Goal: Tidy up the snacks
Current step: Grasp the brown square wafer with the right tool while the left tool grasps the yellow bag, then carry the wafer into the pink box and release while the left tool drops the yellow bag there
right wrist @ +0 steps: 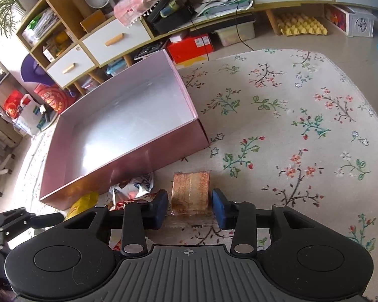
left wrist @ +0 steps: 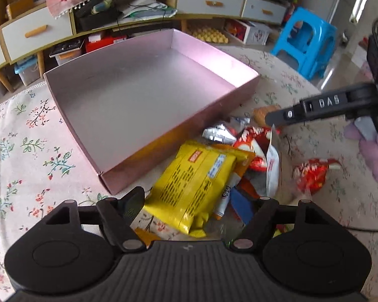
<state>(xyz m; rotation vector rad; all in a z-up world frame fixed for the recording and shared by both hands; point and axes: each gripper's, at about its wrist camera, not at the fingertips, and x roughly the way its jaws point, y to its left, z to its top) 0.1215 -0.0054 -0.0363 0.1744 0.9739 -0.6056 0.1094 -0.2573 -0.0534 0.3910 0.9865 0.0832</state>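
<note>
Bright daylight glares off the pink box; edges bow, right side perhaps motion-blurred.

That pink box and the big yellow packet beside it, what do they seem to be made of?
The pink box looks like thin cardboard with a metallic, satiny coating: its walls are straight and folded at the corners, and its floor gives a soft glare. The yellow packet seems to be glossy plastic film: it creases, puffs slightly and has crimped ends, though foil lining cannot be ruled out.

Right gripper fingers wide — straddling wrapped cake beside pink box.
</note>
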